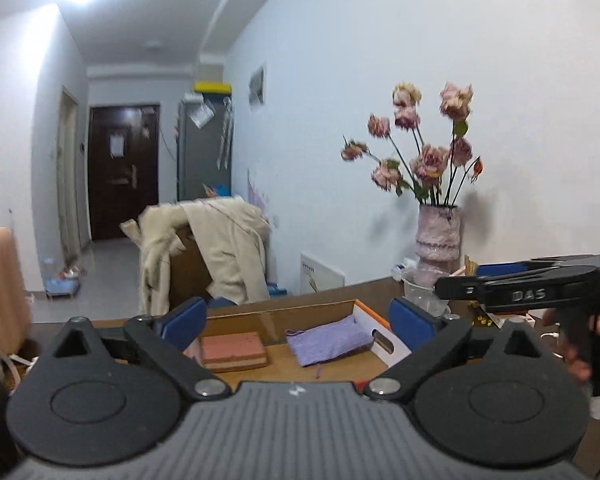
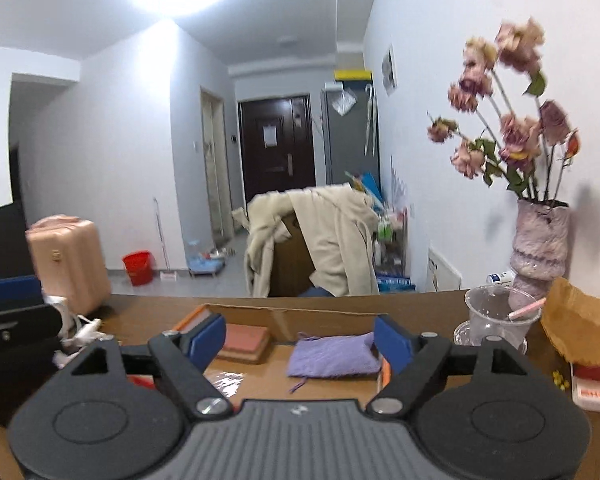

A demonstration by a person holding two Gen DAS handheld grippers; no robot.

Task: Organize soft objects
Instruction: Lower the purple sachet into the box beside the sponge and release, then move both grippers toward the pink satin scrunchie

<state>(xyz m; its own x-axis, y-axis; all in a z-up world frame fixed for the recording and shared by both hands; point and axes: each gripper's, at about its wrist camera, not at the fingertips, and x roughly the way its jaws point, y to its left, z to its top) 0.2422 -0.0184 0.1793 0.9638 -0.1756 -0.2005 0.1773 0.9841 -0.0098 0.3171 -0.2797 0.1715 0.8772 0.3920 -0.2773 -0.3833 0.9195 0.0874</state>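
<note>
Both grippers, left gripper point(image 1: 298, 320) and right gripper point(image 2: 300, 338), hover with jaws spread, empty. Purple pouch point(image 2: 334, 356) and pink sponge point(image 2: 245, 340) lie apart in the cardboard box point(image 2: 324, 316).

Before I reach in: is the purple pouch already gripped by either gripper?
No. The purple pouch lies loose in the cardboard box, between the right gripper's open fingers.

purple pouch point(image 1: 329, 339): soft knitted fabric, lying flat and slightly rumpled inside the cardboard box point(image 1: 284, 311), toward its right side; a thin drawstring trails from its near edge.
pink sponge block point(image 1: 234, 350): rectangular, salmon top over a tan layer, lying flat at the box's left, apart from the pouch.
</note>
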